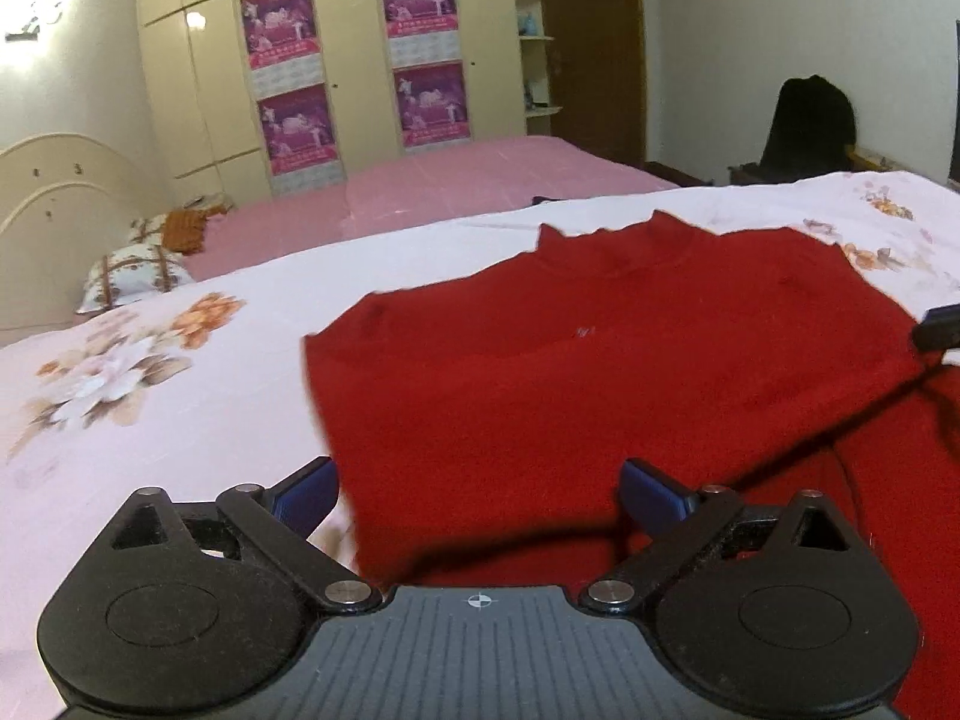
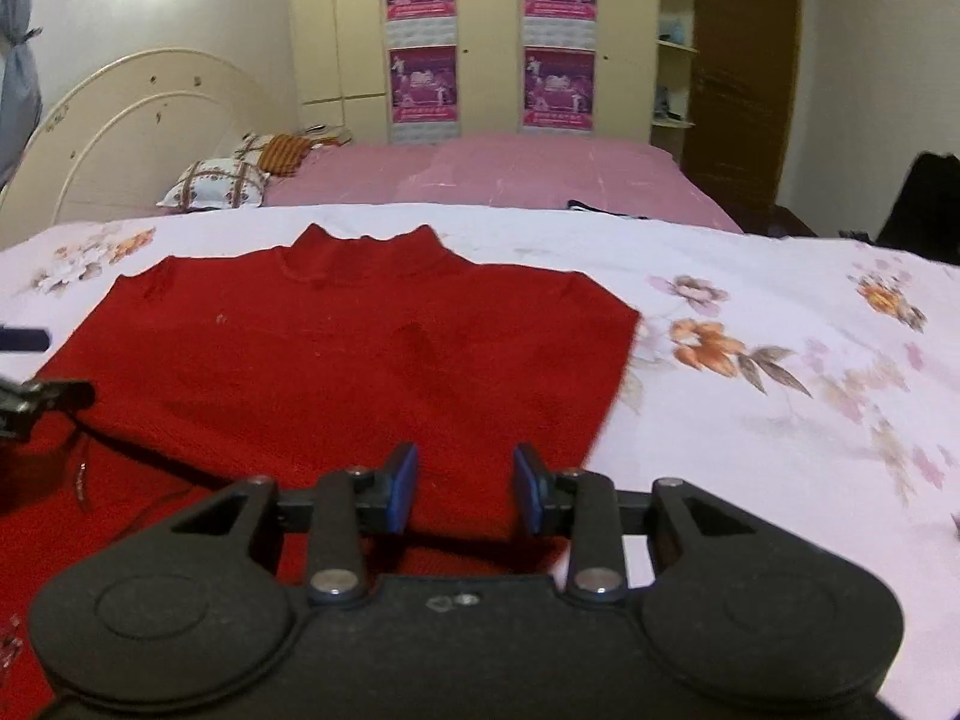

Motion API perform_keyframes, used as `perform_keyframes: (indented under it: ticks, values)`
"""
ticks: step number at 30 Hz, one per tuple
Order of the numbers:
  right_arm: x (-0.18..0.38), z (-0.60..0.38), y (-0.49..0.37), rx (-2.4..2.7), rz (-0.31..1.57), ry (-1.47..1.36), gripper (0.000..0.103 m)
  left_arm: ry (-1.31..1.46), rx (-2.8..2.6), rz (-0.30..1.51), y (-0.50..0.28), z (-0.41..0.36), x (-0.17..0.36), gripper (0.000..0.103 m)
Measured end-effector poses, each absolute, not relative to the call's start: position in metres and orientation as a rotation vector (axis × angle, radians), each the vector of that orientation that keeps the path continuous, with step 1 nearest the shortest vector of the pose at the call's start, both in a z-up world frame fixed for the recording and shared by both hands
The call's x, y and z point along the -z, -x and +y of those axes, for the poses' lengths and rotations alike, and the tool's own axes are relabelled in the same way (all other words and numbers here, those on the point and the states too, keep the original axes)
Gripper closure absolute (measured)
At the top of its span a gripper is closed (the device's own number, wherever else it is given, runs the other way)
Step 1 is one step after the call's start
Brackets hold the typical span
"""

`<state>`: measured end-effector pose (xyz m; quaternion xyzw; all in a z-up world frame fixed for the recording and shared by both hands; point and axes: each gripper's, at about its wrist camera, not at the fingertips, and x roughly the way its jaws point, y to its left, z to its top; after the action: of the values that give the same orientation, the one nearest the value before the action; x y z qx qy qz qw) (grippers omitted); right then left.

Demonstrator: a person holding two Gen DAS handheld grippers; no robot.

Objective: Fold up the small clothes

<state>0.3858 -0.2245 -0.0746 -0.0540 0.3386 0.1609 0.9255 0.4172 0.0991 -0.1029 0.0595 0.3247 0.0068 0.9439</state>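
A red knit sweater (image 1: 600, 360) lies flat on the white floral sheet (image 1: 150, 372), collar pointing away from me. My left gripper (image 1: 480, 492) is open, its blue pads wide apart over the sweater's near left part. In the right wrist view the sweater (image 2: 336, 360) fills the left half of the bed. My right gripper (image 2: 465, 486) is open with a narrower gap, low over the sweater's near right part, holding nothing. The right gripper's tip shows at the right edge of the left wrist view (image 1: 939, 327); the left gripper's tip shows at the left edge of the right wrist view (image 2: 36, 396).
A pink bedspread (image 2: 528, 180) covers the bed beyond the sheet, with patterned pillows (image 2: 216, 183) by a cream headboard (image 2: 138, 120). Cream wardrobes with purple posters (image 2: 492, 36) stand behind. A dark bag (image 1: 810, 120) sits by the wall at right.
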Motion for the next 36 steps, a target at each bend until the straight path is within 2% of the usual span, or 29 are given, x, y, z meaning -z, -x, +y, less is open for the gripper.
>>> perform_keyframes:
  ticks: [21, 24, 28, 33, 36]
  values:
    - [0.052, -0.261, -0.267, -0.315, 0.732, 0.015, 0.069, -0.142, -0.011, 0.689, -0.287, 0.087, 0.082, 0.004]
    - [0.049, -0.27, -0.25, -0.328, 0.761, -0.014, 0.067, -0.09, 0.005, 0.716, -0.262, 0.094, 0.082, 0.004]
    - [0.048, -0.285, -0.22, -0.33, 0.784, -0.057, 0.053, 0.008, 0.009, 0.754, -0.222, 0.109, 0.087, 0.004]
    - [0.051, -0.3, -0.185, -0.317, 0.805, -0.093, 0.055, 0.05, 0.004, 0.795, -0.187, 0.12, 0.1, 0.005]
    - [0.054, -0.304, -0.171, -0.311, 0.822, -0.113, 0.06, 0.088, 0.02, 0.814, -0.174, 0.121, 0.103, 0.023]
